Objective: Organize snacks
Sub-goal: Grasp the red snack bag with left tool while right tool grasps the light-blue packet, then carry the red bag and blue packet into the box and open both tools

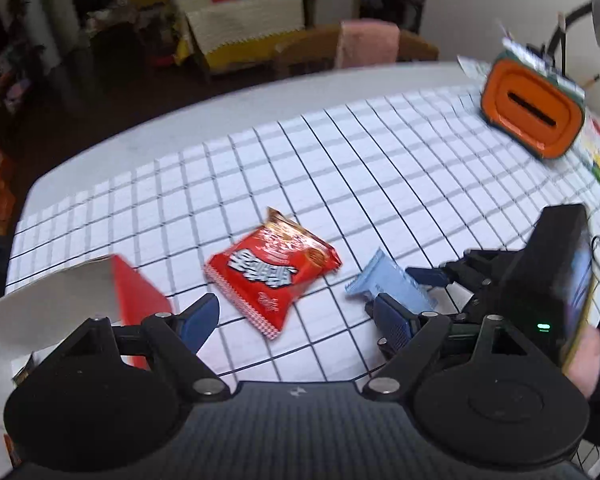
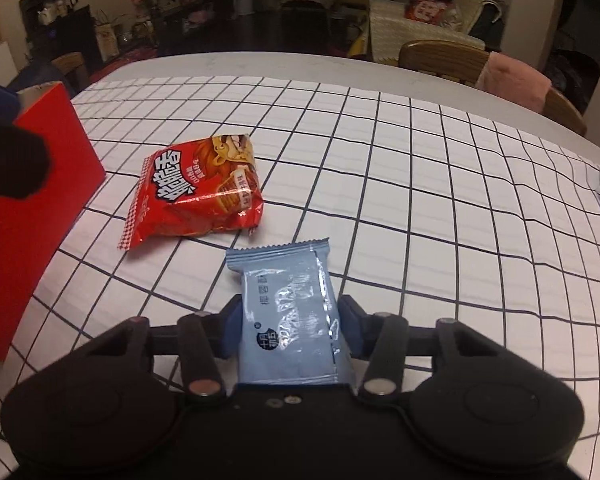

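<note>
A red snack bag (image 1: pixel 272 272) (image 2: pixel 196 192) lies flat on the checked tablecloth. My left gripper (image 1: pixel 296 312) hovers just short of it, open, with nothing between its blue fingers. To the right, a pale blue snack packet (image 1: pixel 388 284) (image 2: pixel 288 312) sits lengthwise between the pads of my right gripper (image 2: pixel 290 308) (image 1: pixel 420 284). Both pads press on its long sides, so that gripper is shut on it. The packet's near end is hidden under the gripper body.
An open red box (image 1: pixel 140 300) (image 2: pixel 32 208) with a white inside stands at the left, close to the left gripper. An orange container (image 1: pixel 532 116) sits at the far right. A hand (image 1: pixel 584 364) holds the right gripper. Chairs (image 2: pixel 440 60) stand beyond the table's far edge.
</note>
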Motion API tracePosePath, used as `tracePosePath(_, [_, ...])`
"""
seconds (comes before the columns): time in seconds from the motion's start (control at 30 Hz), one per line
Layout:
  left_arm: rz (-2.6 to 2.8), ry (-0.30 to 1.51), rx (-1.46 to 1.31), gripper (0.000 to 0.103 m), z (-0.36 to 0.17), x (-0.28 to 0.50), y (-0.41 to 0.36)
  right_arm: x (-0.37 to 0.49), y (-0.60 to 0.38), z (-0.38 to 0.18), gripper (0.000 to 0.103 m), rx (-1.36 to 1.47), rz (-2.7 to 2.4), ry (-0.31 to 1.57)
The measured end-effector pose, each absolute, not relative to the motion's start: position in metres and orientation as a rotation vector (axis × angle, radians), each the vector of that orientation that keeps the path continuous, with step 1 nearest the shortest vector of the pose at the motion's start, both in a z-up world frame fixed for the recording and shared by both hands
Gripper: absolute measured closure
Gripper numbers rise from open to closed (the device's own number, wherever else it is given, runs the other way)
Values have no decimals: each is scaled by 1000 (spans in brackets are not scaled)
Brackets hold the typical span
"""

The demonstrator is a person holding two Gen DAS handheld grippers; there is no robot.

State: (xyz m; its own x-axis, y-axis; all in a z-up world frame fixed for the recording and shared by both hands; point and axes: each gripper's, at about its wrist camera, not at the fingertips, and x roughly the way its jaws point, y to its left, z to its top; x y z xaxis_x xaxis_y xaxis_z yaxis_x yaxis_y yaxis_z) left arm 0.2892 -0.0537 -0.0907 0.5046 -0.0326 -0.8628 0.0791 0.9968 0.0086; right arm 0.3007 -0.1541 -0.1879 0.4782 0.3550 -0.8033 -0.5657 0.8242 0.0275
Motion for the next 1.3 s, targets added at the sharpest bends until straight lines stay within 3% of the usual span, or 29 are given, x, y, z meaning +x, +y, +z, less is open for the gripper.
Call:
tracePosePath(0.37, [-296,1244,148,18,-118,363,-65,304,-201,-176,58,-109,629,937])
tracePosePath(0.73, [-347,1347,453,18,-167,405,-78,297,-227,-164,58,18,677,944])
tracePosePath(1.07, [-319,1499,431,18,-209,436,-59,296,-228,-165,58,70,684,948])
tracePosePath(1.3, [-318,1478,392,22,-212,436,-57,294,-231,-165,58,85,665,952])
